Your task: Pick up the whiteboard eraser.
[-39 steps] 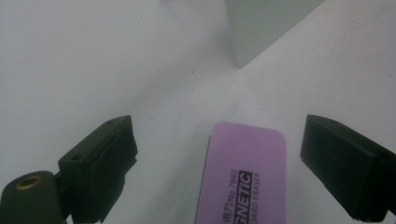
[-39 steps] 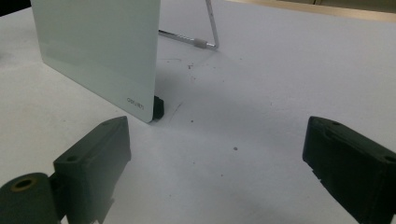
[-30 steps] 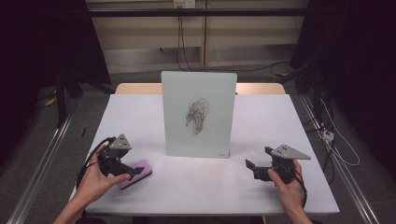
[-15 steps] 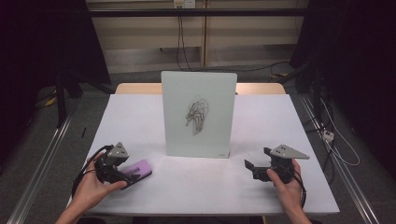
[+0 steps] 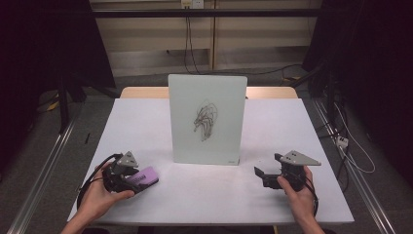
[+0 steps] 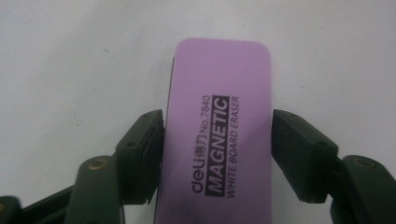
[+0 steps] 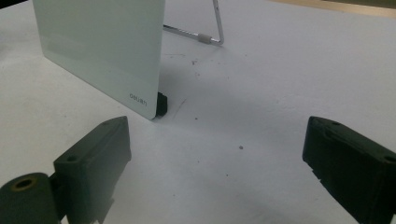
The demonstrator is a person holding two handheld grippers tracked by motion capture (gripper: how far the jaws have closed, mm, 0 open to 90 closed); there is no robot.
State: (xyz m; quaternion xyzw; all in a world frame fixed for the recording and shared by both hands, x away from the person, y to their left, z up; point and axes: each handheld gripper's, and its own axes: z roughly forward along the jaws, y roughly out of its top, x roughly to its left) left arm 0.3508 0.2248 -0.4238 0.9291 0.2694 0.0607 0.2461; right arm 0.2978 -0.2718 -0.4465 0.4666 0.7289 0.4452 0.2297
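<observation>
Left gripper (image 5: 127, 176) now sits lower and nearer the table's front-left edge than a second ago, jaws closed against both long sides of the purple eraser (image 6: 218, 140), which lies flat on the white table (image 5: 209, 195); looks like a grasp just made, likely to wipe the scribble (image 5: 204, 119) on the upright whiteboard (image 5: 208, 97). Right gripper (image 5: 267, 176) has barely shifted, jaws wide apart, holding nothing, near the board's lower right corner (image 7: 147, 100). Bare table lies between eraser and board; front edge is close behind both hands, and the board's wire stand (image 7: 212, 32) sticks out behind
</observation>
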